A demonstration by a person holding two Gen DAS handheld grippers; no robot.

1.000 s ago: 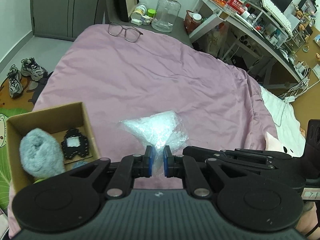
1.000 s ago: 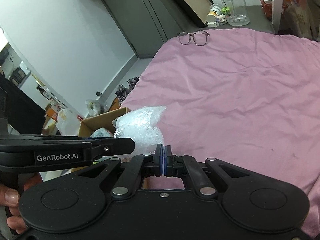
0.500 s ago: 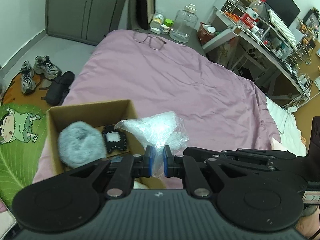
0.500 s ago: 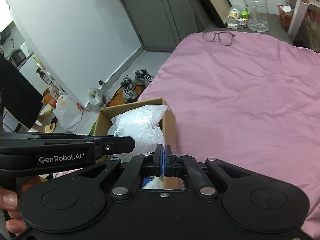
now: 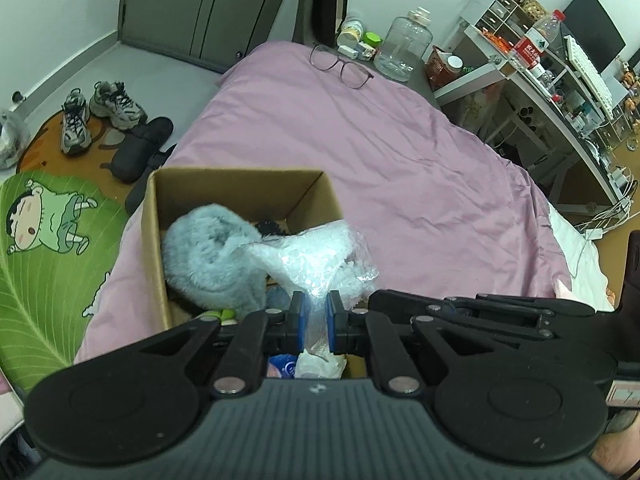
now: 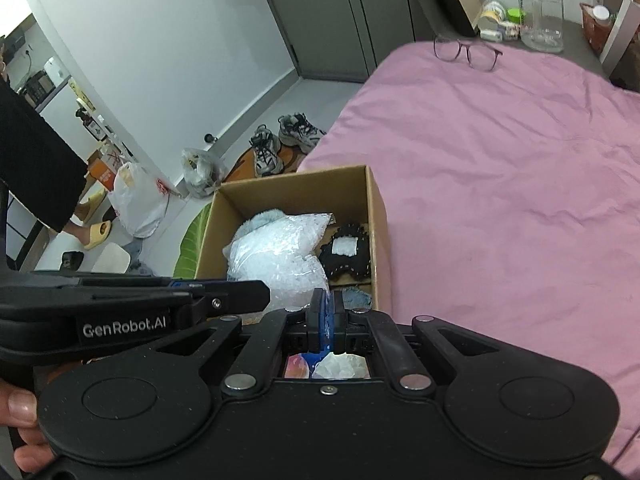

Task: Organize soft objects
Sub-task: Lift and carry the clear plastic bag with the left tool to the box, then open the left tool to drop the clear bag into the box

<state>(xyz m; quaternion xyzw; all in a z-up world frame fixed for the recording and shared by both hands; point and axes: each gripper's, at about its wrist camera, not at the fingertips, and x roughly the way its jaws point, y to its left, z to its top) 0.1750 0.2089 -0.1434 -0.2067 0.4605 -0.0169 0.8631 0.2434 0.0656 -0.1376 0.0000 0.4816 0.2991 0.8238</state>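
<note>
Left wrist | cardboard box (image 5: 152,240) | fluffy grey roll (image 5: 208,256), bubble wrap (image 5: 316,260) inside

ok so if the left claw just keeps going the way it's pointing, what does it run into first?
Most likely the bubble wrap pinched between its pads, which bunches right ahead of the left claw. Beyond that lies the inside of the cardboard box, beside the fluffy blue-grey bundle; depth is hard to judge.

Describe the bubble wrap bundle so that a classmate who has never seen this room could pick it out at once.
On the pink bed stands an open cardboard box. The bubble wrap bundle hangs over it, pinched by both grippers. It is clear and crinkly, unlike the fluffy grey-blue plush beside it.
</note>
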